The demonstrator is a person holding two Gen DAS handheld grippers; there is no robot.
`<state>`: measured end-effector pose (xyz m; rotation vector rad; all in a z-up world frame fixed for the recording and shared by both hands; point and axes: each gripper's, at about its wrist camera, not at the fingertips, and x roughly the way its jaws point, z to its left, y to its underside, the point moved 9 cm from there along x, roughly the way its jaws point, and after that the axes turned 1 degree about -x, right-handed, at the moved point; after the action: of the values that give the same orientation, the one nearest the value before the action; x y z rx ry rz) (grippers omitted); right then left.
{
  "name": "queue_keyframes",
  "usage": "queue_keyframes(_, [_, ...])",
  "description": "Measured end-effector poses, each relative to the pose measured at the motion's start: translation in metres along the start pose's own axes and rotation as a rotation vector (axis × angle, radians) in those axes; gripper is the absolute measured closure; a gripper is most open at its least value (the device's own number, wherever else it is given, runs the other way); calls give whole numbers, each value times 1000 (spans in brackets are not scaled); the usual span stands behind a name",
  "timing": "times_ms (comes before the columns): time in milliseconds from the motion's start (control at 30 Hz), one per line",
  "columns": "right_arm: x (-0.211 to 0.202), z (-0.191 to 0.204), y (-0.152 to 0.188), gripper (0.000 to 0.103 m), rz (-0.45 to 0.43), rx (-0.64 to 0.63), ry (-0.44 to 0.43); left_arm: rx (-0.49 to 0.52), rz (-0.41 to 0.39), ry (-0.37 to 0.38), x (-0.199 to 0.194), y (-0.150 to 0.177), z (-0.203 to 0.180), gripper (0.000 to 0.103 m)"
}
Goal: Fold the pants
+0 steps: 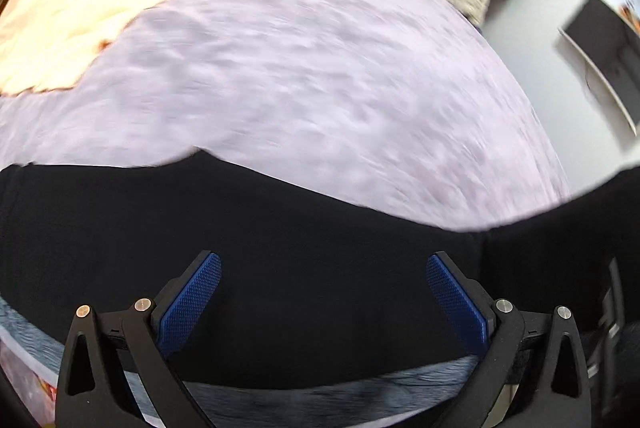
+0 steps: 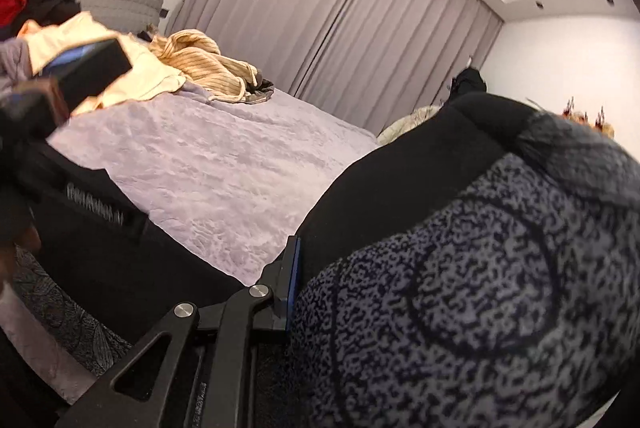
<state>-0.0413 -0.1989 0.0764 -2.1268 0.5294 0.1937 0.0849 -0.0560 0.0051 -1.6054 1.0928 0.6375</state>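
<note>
Here the black fabric pants (image 1: 280,268) lay stretched across the near edge of the bed, over its crinkled lavender bedspread (image 1: 300,68), with their speckled grey-and-black lining turned out on the right side. The left gripper (image 1: 323,292) hung just above the dark cloth, its jaws spread wide, the blue textured pads (image 1: 192,302) well apart and holding nothing. In the right wrist view the right gripper (image 2: 298,292) showed only one black finger with a blue pad; the pants' fabric (image 2: 460,268) bulged right against that pad and covered the other finger, so whether the jaws were clenched on the cloth could not be told. The left gripper's dark body (image 2: 80,68) appeared at the left of that view, blurred. Farther up the bed lay a pale cream garment (image 1: 68,28) and, beyond it, a tan ribbed knit sweater (image 2: 208,68). Grey-lilac pleated curtains (image 2: 340,28) hung behind the bed.
</note>
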Motion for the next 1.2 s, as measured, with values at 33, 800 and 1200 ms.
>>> queue_keyframes(33, [0,21,-5,87,-15,-71,21,-40,-18,-14,-7,-5,18,0])
queue_keyframes(800, [13,194,21,59,-135,-696,191,70,87,-184,35,33,86,0])
queue_keyframes(1200, [5,84,94,23,-49,-527,189,81,87,-234,39,33,84,0])
